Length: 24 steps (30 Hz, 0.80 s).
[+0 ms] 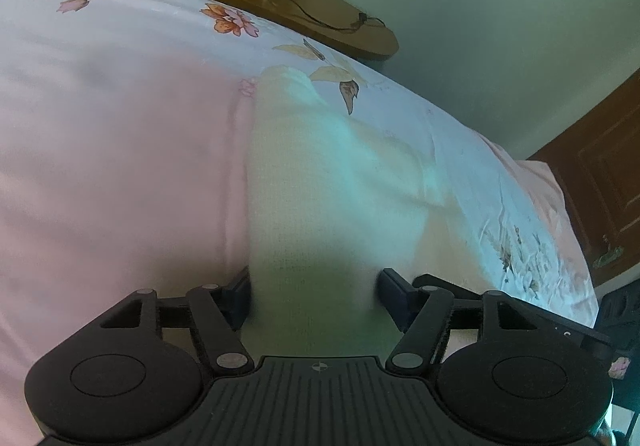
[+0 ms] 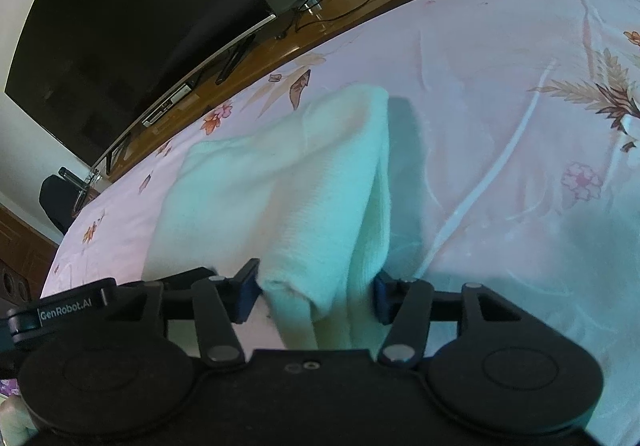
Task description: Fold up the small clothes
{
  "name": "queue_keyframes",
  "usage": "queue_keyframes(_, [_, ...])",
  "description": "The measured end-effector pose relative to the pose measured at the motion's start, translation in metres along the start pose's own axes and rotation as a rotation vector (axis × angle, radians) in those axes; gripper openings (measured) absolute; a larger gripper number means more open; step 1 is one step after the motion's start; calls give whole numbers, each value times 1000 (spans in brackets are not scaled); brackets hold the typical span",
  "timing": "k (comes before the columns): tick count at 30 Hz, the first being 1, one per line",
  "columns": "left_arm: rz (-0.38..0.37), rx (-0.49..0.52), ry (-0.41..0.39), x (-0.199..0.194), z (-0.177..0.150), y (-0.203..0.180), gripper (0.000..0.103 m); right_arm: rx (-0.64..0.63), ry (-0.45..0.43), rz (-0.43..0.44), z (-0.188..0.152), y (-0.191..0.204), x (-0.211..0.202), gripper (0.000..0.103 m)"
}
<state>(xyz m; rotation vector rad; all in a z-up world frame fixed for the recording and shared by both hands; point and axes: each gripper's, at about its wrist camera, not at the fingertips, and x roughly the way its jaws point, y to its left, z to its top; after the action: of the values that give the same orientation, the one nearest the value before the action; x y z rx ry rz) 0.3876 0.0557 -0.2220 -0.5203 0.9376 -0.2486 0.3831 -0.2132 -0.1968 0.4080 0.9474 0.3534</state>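
A small cream-white knit garment (image 1: 320,181) lies on a pink floral bedsheet (image 1: 112,149). Its near end passes between the blue pads of my left gripper (image 1: 314,296), which is shut on it. In the right wrist view the same garment (image 2: 280,189) is bunched into folds, and its near edge sits between the pads of my right gripper (image 2: 316,296), which is shut on it. Both grippers hold the cloth lifted off the bedsheet (image 2: 500,125), with the far end resting on it.
A wooden TV stand (image 1: 280,1) runs along the far edge of the bed, with a black cable and a clear glass leg on it. A large dark television (image 2: 132,29) stands on it. A wooden cabinet (image 1: 604,181) is at the right.
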Motion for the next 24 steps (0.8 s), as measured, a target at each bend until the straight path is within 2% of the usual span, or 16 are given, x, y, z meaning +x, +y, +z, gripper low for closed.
queue_keyframes(6, [-8,44,-12,-1,-2,-2,71,-8,9,13,0,-3,0,55])
queue_keyframes(12, [43,50,-17,0,-3,-12,71,-13,0,7,0,-3,-2,50])
queue_keyframes(15, [61,61,-23,-1,-4,-14,65,-1,-20,12,-4,-3,-4,46])
queue_keyframes(19, [70,80,-38,-6,-6,-17,50,-33,-27,9,-4,3,-5,39])
queue_keyframes(24, [80,120,-69,-14,-6,-23,40,-73,-50,1,-4,14,-8,34])
